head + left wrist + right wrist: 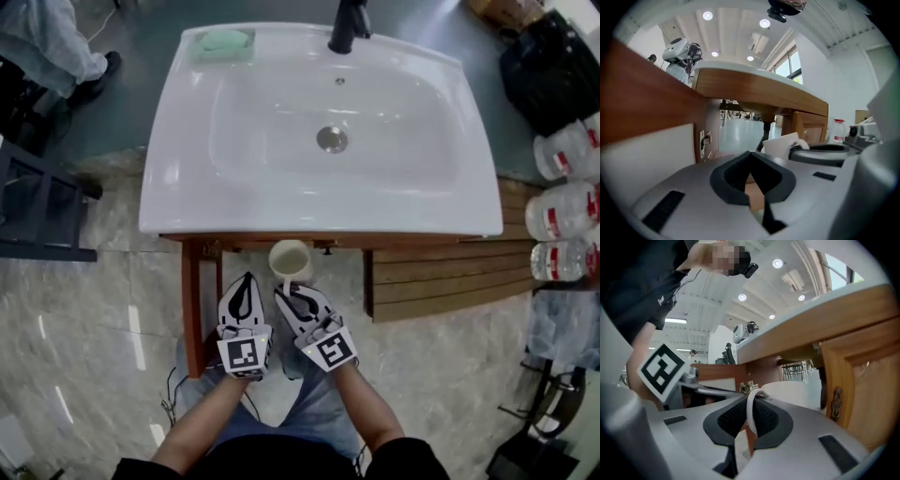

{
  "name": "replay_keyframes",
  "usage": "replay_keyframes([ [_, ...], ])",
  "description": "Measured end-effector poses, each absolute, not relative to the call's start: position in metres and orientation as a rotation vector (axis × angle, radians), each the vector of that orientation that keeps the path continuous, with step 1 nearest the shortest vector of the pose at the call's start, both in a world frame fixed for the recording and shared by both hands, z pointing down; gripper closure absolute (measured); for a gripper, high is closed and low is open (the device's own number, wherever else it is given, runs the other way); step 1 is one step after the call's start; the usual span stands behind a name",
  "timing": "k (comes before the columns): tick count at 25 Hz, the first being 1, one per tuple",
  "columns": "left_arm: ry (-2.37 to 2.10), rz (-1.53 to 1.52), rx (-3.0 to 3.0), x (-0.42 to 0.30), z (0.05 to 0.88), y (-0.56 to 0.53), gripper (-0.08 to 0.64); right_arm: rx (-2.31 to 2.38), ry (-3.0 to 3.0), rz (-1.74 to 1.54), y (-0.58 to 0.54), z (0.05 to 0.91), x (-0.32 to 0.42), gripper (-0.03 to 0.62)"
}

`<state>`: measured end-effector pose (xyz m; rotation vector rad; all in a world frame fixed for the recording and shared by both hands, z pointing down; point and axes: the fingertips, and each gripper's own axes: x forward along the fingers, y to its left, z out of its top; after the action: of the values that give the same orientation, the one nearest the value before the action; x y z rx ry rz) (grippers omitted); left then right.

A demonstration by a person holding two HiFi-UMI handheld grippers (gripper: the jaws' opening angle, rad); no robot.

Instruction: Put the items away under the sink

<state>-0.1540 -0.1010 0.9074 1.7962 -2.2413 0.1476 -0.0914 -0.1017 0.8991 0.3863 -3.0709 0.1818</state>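
A white mug [291,257] hangs just below the front edge of the white sink [187,187], in front of the opening under it. My right gripper [287,292] is shut on the mug's handle [751,412]; the mug's body [790,393] sits beyond the jaws. To its left, my left gripper [247,278] is close alongside, shut with nothing between its jaws. In the left gripper view the closed jaws [751,159] point at the space under the wooden counter [759,91], and the mug [783,143] shows to the right.
An open wooden door [192,305] stands at the left of the opening, with a hinge [706,139] on its inner side. A wooden panel [858,394] is on the right. Black faucet [349,24], green soap dish [223,42], water bottles [562,211], wooden slats [441,277].
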Motion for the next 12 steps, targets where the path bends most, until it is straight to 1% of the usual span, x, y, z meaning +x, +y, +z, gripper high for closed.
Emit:
replay_keyframes([
  [6,-2.297,0.103,1.826,-0.166,0.944,-0.106,0.555,0.331,-3.135,0.148,-0.142,0.961,-0.159,0.554],
  [9,-2.286,0.131,1.869,-0.160,0.953,-0.109,0.555,0.343,-3.170,0.152,-0.163,0.977,-0.186,0.554],
  [12,-2.258,0.139,1.906,-0.152,0.955,-0.108,0.555,0.353,-3.194,0.133,-0.172,0.984,-0.198,0.557],
])
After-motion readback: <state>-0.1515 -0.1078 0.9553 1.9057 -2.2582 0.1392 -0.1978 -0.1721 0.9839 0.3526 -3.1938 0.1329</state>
